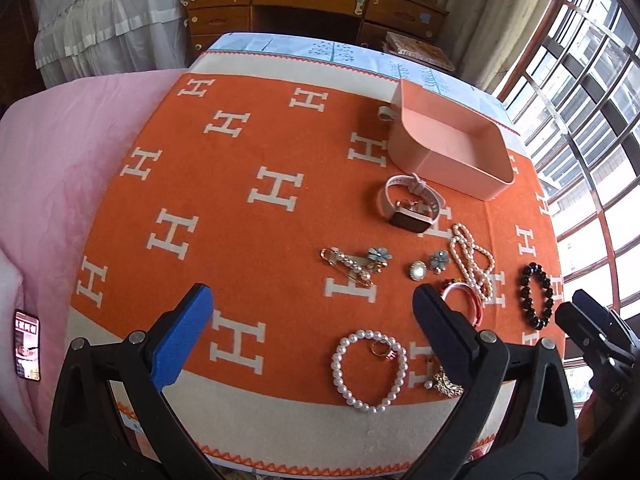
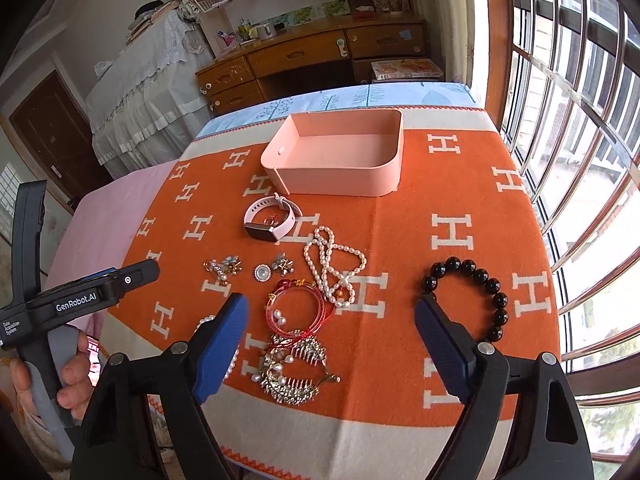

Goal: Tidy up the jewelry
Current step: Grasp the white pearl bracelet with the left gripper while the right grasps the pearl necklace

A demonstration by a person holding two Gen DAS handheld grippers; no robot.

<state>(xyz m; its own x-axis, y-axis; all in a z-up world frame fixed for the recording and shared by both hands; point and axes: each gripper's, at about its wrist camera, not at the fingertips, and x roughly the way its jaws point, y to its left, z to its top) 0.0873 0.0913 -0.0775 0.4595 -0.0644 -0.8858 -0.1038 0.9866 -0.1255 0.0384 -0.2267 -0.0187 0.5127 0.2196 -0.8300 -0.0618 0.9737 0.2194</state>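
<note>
Jewelry lies scattered on an orange blanket (image 2: 392, 240) with white H letters, spread over a table; all pieces sit on the near half, none in the pink tray (image 2: 336, 160). Tray is smooth plastic, rounded corners, open top, at the far middle of the blanket. Just near it, a pink-strapped smartwatch (image 2: 270, 220), with a small ring-like item inside its strap loop, too small to make out. Long pearl necklace (image 2: 334, 268) is bunched right of the watch. Black bead bracelet (image 2: 476, 292) lies well right, partly hidden behind the right gripper's right finger. Pink thin bangles (image 2: 298, 308) overlap a red cord; two small pearl pieces sit inside them. Rhinestone hair comb (image 2: 296, 368) lies nearest, tangled, shape hard to read. Round pearl brooch (image 2: 263, 272) sits between two blue flower pieces. Gold pin with pearls (image 1: 352, 266) is left of those. White pearl bracelet (image 1: 370, 370) rings a small pink ring (image 1: 384, 348); in the right view it is mostly hidden by the left blue pad.

Right gripper (image 2: 330, 340) has jaws spread wide, over the bangles and comb, gripping nothing. Left gripper (image 1: 312, 320) also spread wide, empty, above bare blanket. A hand (image 2: 60, 376) holds the left gripper's handle, cut off at the frame edge.

Room: wooden desk (image 2: 312, 52) at the far side, barred window (image 2: 580, 160) right, pink bedding (image 1: 60, 184) left, phone (image 1: 27, 344) on it.
</note>
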